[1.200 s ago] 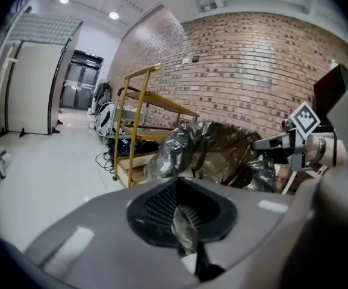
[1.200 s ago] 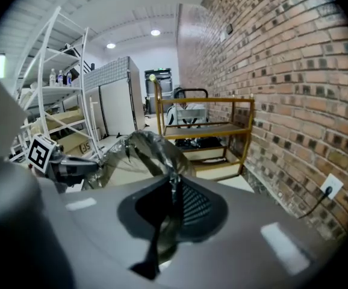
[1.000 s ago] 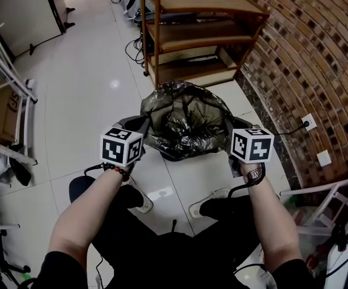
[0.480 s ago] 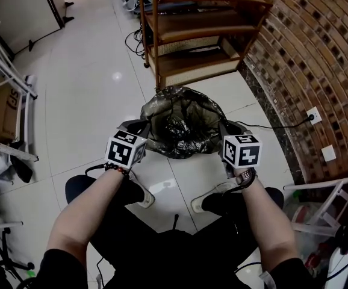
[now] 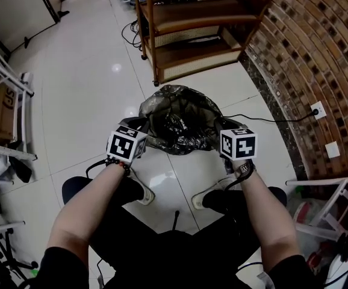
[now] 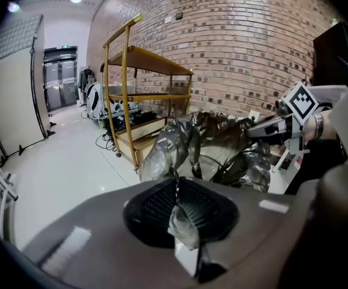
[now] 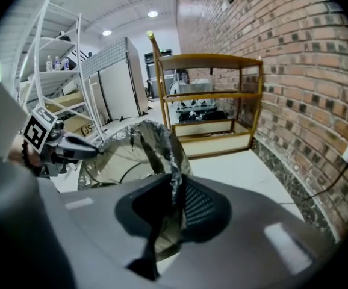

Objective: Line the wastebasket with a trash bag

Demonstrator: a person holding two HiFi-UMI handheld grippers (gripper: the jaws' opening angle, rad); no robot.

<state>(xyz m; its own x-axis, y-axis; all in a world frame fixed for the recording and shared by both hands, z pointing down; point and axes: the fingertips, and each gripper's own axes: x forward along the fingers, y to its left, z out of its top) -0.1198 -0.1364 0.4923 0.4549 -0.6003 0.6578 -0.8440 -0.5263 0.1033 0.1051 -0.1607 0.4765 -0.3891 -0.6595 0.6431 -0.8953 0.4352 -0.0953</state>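
Note:
A black, shiny trash bag (image 5: 177, 122) stands open-mouthed on the floor in front of me, and its film hides the wastebasket under it. My left gripper (image 5: 142, 126) holds the bag's left rim; in the left gripper view the pads (image 6: 177, 188) are shut on a pinch of film (image 6: 183, 224). My right gripper (image 5: 217, 125) is at the right rim. Its jaws (image 7: 175, 191) are opening slightly, and the bag's edge (image 7: 174, 161) still runs between the pads. Each gripper shows across the bag in the other's view: the right gripper (image 6: 270, 125) and the left gripper (image 7: 71, 146).
A wooden shelf unit (image 5: 192, 35) stands just behind the bag, against a brick wall (image 5: 318, 53). A black cable runs to a wall socket (image 5: 316, 109) at the right. White racks (image 5: 5, 71) line the left side. My shoes (image 5: 142, 194) are close below the bag.
Both grippers have sunk together with the bag's rim. The bag now sits lower and flatter, with its mouth spread wider.

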